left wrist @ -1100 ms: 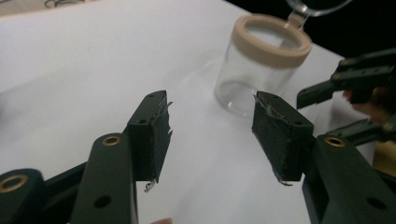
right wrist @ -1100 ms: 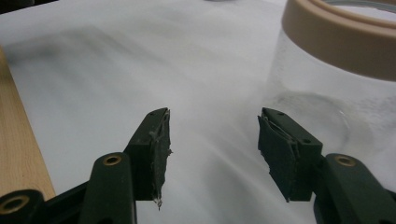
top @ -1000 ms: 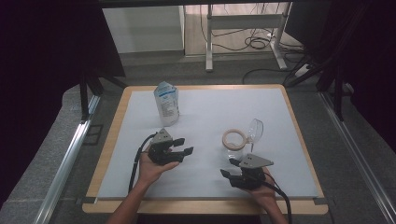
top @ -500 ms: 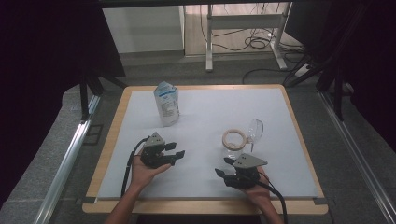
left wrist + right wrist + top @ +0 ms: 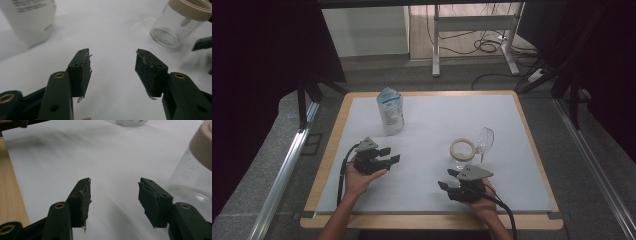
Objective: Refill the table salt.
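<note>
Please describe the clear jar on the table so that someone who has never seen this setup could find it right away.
Start at the white mat on the wooden table and look to its right half, just beyond the right gripper. There the jar stands upright: clear, with a beige ring at its mouth. The clear glass beside it has no ring, and the white bag stands far off to the left.

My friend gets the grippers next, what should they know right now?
Left gripper: open, nothing between its jaws, low over the table.
Right gripper: open, nothing held, just in front of the jar.
Clear jar with beige rim stands upright right of centre; a clear lid-like piece leans beside it.
White pouch stands at the far left.
Done: nothing gripped yet.
Left: probably take hold of the jar or pouch first.
</note>
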